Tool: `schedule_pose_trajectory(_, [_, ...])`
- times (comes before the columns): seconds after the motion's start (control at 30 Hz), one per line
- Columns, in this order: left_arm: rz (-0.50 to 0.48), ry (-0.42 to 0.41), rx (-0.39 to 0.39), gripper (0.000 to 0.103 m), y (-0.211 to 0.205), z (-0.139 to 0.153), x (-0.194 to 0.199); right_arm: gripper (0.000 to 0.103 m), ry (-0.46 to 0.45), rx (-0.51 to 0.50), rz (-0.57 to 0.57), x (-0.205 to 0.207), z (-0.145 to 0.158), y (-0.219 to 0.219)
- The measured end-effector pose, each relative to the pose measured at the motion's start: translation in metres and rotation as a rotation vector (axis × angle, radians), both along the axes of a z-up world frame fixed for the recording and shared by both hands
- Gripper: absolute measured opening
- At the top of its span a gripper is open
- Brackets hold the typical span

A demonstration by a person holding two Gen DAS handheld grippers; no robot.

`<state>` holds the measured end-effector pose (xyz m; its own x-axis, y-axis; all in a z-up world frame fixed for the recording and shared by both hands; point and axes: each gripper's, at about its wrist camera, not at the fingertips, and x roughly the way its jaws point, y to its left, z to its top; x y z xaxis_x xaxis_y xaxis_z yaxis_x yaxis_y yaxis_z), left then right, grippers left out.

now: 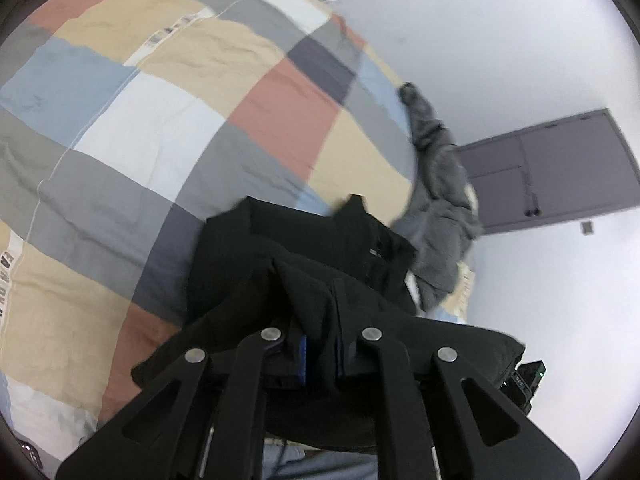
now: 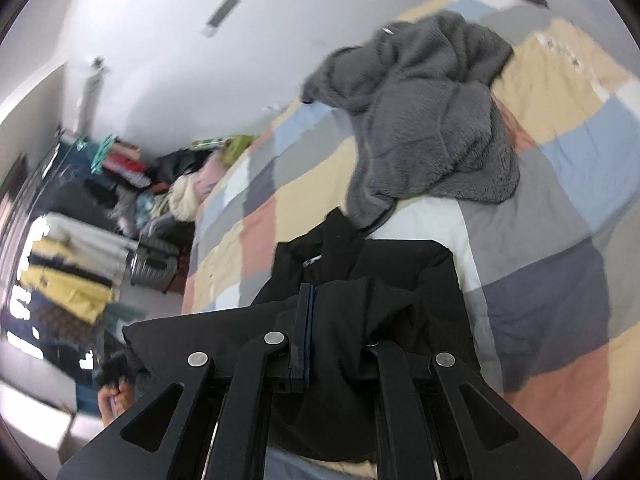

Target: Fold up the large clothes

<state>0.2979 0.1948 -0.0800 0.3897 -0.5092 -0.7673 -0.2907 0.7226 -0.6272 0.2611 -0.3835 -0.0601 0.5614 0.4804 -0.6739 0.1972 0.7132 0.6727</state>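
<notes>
A black garment lies partly folded on the patchwork quilt, its near edge lifted and draped over my left gripper. That gripper's blue pads pinch a bunch of the black cloth. In the right wrist view the same black garment hangs over my right gripper, which is shut on a fold of it; cloth hides the right-hand finger. A grey fleece jacket lies crumpled just beyond the black garment, and shows in the left wrist view as a grey fleece jacket at the bed's edge.
The quilt covers a wide bed. Beside the bed stand a dark suitcase and heaps of clothes. A hand shows low at the left. A dark grey door is in the white wall.
</notes>
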Motion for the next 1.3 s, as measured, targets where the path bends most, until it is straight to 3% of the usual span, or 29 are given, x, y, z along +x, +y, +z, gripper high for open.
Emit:
schedule_pose_trajectory(0.2, [0.061,0.077,0.007,0.011,-0.005,-0.047,0.028,0.005,0.107,0.043,-0.056,0.034,-0.057,-0.004])
schedule_pose_trajectory(0.43, [0.080,0.126,0.033,0.012,-0.016,-0.086,0.060,0.005,0.180,0.075,-0.109,0.064,-0.105,-0.010])
schedule_pose_trajectory(0.57, [0.019,0.129,0.183,0.012,-0.036,-0.085,0.071,0.005,0.225,0.070,-0.108,0.074,-0.119,-0.008])
schedule_pose_trajectory(0.7, [0.046,0.148,0.126,0.013,-0.027,-0.082,0.067,0.009,0.234,0.177,-0.120,0.068,-0.123,-0.018])
schedule_pose_trajectory(0.8, [0.038,0.155,0.049,0.025,-0.016,-0.077,0.057,0.025,0.198,0.251,-0.074,0.056,-0.113,-0.026])
schedule_pose_trajectory(0.83, [0.028,0.157,0.017,0.035,-0.012,-0.075,0.054,0.038,0.182,0.268,-0.061,0.051,-0.108,-0.028])
schedule_pose_trajectory(0.87, [0.021,0.156,-0.013,0.050,-0.010,-0.073,0.051,0.061,0.161,0.275,-0.051,0.045,-0.102,-0.032])
schedule_pose_trajectory(0.93, [0.007,0.135,-0.055,0.073,-0.004,-0.064,0.042,0.082,0.110,0.252,-0.034,0.031,-0.081,-0.040])
schedule_pose_trajectory(0.97, [-0.001,0.110,-0.044,0.080,0.000,-0.055,0.037,0.082,0.094,0.241,-0.022,0.024,-0.071,-0.044])
schedule_pose_trajectory(1.03, [-0.041,0.038,-0.010,0.081,0.003,-0.036,0.030,0.082,0.067,0.175,-0.006,0.012,-0.050,-0.046])
schedule_pose_trajectory(1.13, [-0.112,-0.124,0.120,0.083,-0.003,0.000,0.013,0.082,-0.005,-0.013,0.047,-0.006,-0.017,-0.028])
schedule_pose_trajectory(1.23, [-0.148,-0.268,0.214,0.084,-0.024,0.018,-0.008,0.082,-0.113,-0.166,0.117,-0.028,0.005,0.014])
schedule_pose_trajectory(1.3, [-0.181,-0.318,0.265,0.084,-0.046,0.015,-0.018,0.082,-0.166,-0.234,0.163,-0.038,0.006,0.048])
